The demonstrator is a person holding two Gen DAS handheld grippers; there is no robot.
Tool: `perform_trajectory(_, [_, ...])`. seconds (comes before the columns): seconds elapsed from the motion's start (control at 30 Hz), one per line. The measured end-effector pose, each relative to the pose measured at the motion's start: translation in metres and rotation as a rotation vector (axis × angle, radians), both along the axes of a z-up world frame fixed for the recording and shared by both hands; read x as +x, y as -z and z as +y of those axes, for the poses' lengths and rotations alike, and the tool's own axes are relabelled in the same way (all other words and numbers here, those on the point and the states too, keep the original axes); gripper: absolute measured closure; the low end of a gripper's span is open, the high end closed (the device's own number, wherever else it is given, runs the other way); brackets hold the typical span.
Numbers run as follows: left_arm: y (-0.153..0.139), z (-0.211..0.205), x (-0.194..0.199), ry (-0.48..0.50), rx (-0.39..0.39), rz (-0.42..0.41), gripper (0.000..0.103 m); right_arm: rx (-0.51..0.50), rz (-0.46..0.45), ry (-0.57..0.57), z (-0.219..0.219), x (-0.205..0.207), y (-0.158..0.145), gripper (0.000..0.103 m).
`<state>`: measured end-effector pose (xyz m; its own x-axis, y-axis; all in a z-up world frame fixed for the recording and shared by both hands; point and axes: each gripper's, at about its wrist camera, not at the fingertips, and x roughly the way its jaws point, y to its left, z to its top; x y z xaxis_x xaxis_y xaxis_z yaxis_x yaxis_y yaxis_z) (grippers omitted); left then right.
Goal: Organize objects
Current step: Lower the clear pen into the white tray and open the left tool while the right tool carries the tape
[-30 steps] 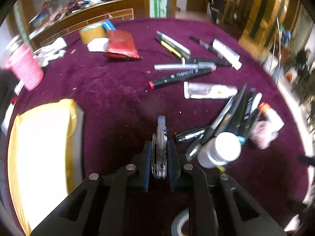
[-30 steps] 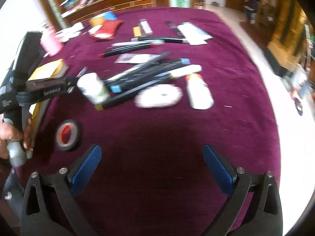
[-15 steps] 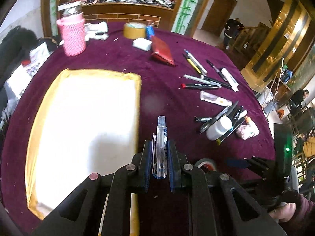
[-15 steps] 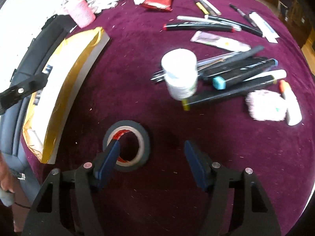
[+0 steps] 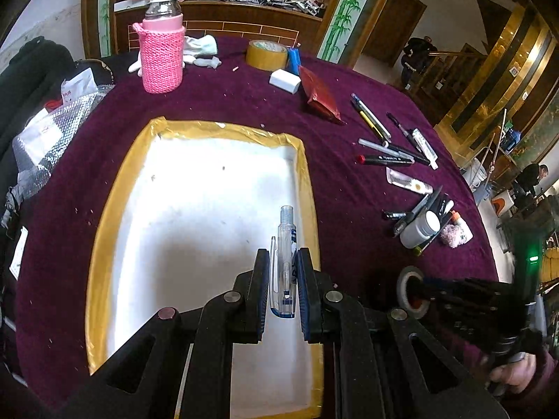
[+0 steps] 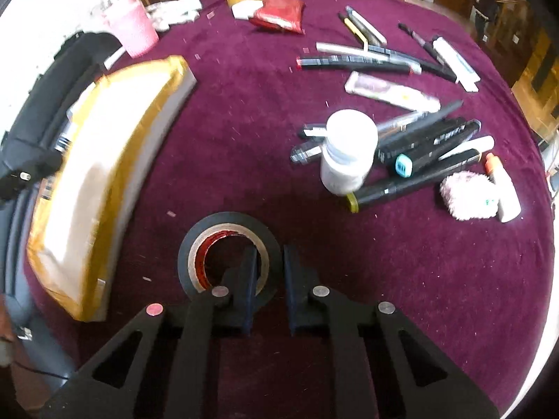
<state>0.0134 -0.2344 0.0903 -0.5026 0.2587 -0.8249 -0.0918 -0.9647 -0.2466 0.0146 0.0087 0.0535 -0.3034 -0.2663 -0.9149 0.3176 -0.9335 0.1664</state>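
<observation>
In the lower centre of the left wrist view the left gripper [image 5: 283, 279] pinches a clear pen [image 5: 285, 262] between its pads, the pen standing along the fingers and poking out above the tray [image 5: 104, 230], a white shallow box edged in yellow tape. The pen is gripped low on its barrel, so in all likelihood a quick tilt could let it slide or swing, and a release from this height might send it bouncing over the taped rim onto the purple tablecloth [image 5: 223, 101]. At the bottom of the right wrist view the right gripper [image 6: 268, 279] has just been closing, and its jaws now pinch the wall of the black tape roll [image 6: 229, 255], one finger inside the hole. That hold covers only a thin wall, so the roll may well twist or slip on lifting. The tray holds nothing that can be seen. Farther off, right of centre, a white bottle [image 6: 346, 153] lies on a heap of markers [image 6: 429, 146]; at the upper left a jar in a pink knitted sleeve [image 5: 162, 56] stands, its contents impossible to tell.
</observation>
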Motion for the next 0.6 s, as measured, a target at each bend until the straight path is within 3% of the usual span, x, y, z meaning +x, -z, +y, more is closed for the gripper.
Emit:
perform_trajectory(0.3, [0.016, -0.039, -0.044, -0.004, 0.019, -0.040, 0.091, -0.128, 0.021, -0.038, -0.070, -0.031, -0.045, 0.091])
perform_trajectory(0.6, [0.048, -0.061, -0.095, -0.049, 0.053, -0.078, 0.091, -0.020, 0.038, -0.094, -0.155, -0.078, -0.023, 0.091])
